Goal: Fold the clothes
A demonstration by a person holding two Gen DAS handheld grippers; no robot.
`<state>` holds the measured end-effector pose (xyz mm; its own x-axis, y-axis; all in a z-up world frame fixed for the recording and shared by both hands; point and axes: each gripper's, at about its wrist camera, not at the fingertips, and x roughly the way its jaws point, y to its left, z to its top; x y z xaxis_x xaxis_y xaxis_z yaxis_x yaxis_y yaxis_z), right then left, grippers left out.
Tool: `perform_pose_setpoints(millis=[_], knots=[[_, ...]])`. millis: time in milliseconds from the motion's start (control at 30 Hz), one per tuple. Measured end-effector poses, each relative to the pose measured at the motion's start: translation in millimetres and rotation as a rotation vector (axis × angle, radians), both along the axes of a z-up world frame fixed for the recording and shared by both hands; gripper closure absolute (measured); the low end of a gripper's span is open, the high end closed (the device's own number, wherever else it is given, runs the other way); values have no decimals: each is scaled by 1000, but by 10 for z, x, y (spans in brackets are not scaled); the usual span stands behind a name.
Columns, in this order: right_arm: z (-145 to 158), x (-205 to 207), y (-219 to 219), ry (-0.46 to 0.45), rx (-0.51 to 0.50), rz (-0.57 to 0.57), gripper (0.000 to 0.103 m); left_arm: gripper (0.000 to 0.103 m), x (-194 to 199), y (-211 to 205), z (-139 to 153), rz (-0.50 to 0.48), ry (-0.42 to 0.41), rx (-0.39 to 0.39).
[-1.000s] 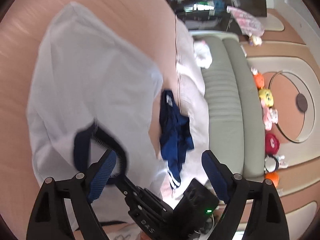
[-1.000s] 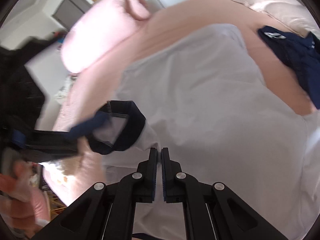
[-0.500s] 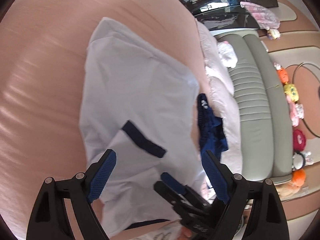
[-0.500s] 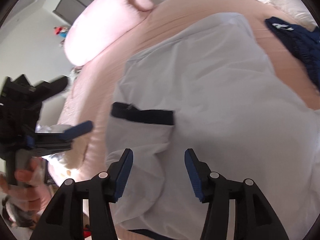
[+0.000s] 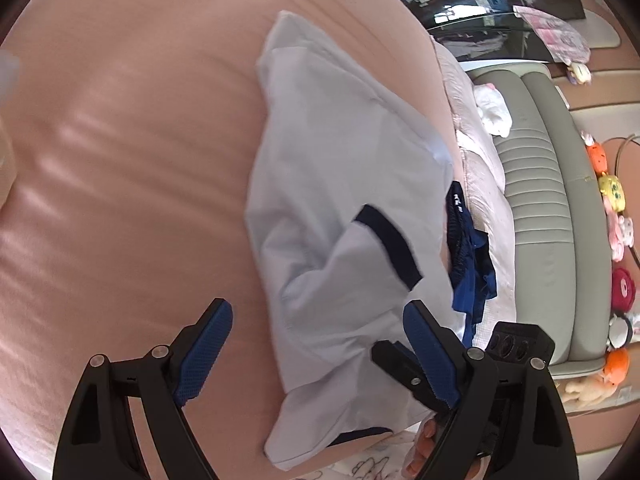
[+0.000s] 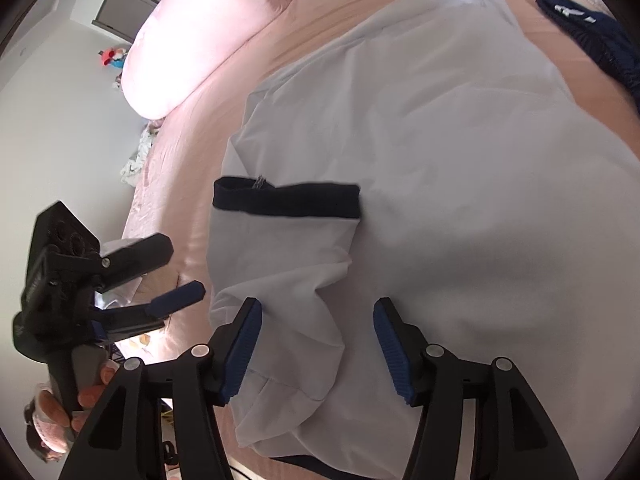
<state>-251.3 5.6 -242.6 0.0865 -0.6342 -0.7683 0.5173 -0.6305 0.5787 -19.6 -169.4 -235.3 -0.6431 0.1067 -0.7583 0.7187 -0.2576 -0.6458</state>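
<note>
A pink bed [image 5: 120,200] fills the background. Both sets of jaws are spread apart and empty: the right gripper [image 6: 318,346] is held low over the white shirt [image 6: 460,160], the left gripper [image 5: 316,352] at its left edge. The navy-cuffed sleeve [image 6: 286,200] is laid inward across the shirt, seemingly to narrow it. Navy shorts [image 5: 470,256] lie beyond the shirt.

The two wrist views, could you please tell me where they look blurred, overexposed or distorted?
Left wrist view: fisheye bends the bed into a dome; the navy cuff is slightly smeared; bright sun streaks lie on the sheet. Right wrist view: the pink pillow is blown out to near white, the white shirt looks soft, and the cuff's right end is blurred.
</note>
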Motion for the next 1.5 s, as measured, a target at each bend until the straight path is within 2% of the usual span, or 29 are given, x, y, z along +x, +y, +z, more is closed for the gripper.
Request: perform_pose_setpoints(millis=[167, 233, 267, 300, 467, 500, 533, 567, 600, 633, 767, 867, 967, 1133, 1367, 1433, 1467, 1500], knots=[[-52, 43, -79, -15, -2, 12, 45, 18, 46, 25, -177, 13, -17, 32], [-65, 58, -86, -16, -2, 2, 45, 30, 49, 34, -231, 18, -1, 46], [-81, 57, -75, -23, -9, -27, 45, 43, 40, 41, -253, 13, 8, 50], [-96, 53, -62, -34, -19, -48, 45, 49, 19, 48, -269, 5, 5, 51], [-100, 108, -107, -27, 11, -40, 46, 67, -58, 83, -331, -6, -1, 55], [-98, 123, -120, -23, 20, -34, 52, 73, -63, 86, -332, 0, 4, 56], [-96, 137, -133, -20, 29, -28, 66, 76, -67, 89, -333, 7, 9, 57], [-94, 151, -146, -16, 38, -22, 74, 82, -74, 91, -333, 13, 15, 59], [-92, 165, -159, -12, 47, -16, 89, 84, -80, 91, -329, 17, 20, 62], [-90, 179, -172, -8, 56, -10, 94, 85, -82, 88, -324, 21, 19, 61], [-80, 237, -220, 6, 91, 14, 99, 89, -72, 83, -293, 23, 19, 60], [-103, 300, -175, -61, 82, 47, 99, 90, -49, 109, -226, 12, 22, 50], [-172, 370, -111, -121, 81, 65, 99, 91, -24, 154, -133, -2, 24, 33], [-148, 471, -112, -89, 79, 64, 99, 91, 29, 212, -15, -28, 20, -7], [-89, 460, -76, -39, 67, 48, 99, 89, 47, 117, 15, -31, -47, 22], [-97, 407, -30, -62, 40, 23, 98, 80, 35, 31, 40, -9, -36, 36], [-110, 376, -20, -80, 24, 22, 98, 58, 24, -15, 49, 7, -25, 49], [-119, 353, -6, -89, 18, 23, 93, 28, 14, -53, 54, 23, -15, 60]])
